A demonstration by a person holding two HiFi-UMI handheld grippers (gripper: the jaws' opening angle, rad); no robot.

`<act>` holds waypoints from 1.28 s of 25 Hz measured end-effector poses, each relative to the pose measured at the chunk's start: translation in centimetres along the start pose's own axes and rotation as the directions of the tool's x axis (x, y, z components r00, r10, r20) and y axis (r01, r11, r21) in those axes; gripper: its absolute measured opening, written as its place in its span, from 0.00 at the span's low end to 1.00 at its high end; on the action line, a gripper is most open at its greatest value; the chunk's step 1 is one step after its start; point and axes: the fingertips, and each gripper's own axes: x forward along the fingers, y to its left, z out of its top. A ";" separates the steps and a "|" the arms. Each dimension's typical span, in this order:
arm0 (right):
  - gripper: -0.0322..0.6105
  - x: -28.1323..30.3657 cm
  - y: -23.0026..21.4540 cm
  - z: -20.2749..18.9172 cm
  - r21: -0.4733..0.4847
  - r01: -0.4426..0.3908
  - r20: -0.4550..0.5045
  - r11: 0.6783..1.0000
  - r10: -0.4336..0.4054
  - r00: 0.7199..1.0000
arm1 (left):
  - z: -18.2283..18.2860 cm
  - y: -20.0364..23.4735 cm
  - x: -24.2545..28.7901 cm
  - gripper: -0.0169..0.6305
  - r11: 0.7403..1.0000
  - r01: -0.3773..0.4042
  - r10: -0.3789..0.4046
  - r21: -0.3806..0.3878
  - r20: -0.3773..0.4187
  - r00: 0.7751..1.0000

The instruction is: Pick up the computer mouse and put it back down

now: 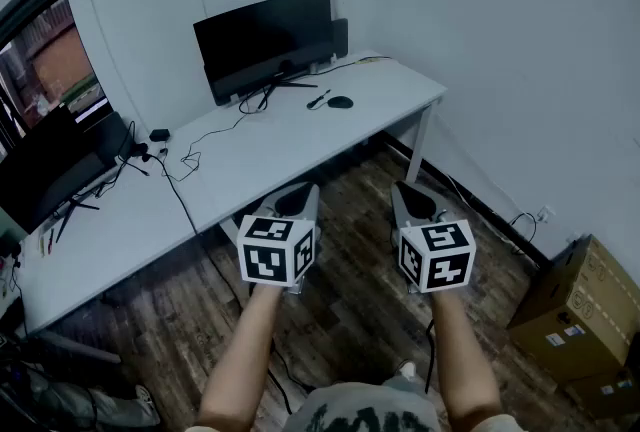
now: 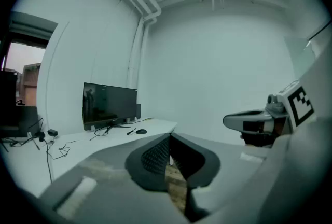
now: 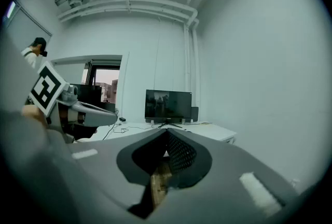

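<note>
Task not started, by the look of it. Left gripper [image 1: 300,194] jaws clenched, empty, held over the floor short of the desk [image 1: 290,145]. Computer mouse [image 1: 340,102] sits at the desk's far end beside the monitor [image 1: 265,42] stand, well apart from both grippers. Right gripper [image 1: 404,192] also clenched on nothing. Remaining: approach, grasp, lift, set down.

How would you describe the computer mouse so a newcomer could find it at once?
On the long white desk, find the black monitor near its right end. Just right of the monitor's stand lies the computer mouse: a small dark rounded oval, unlike the thin dark stick beside it.
</note>
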 end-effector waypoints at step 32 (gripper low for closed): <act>0.31 11.2 -6.8 0.9 0.013 -0.154 -0.028 0.988 0.154 0.988 | 2.4 2.9 12.3 0.02 0.997 -0.069 0.070 0.018 -0.026 0.997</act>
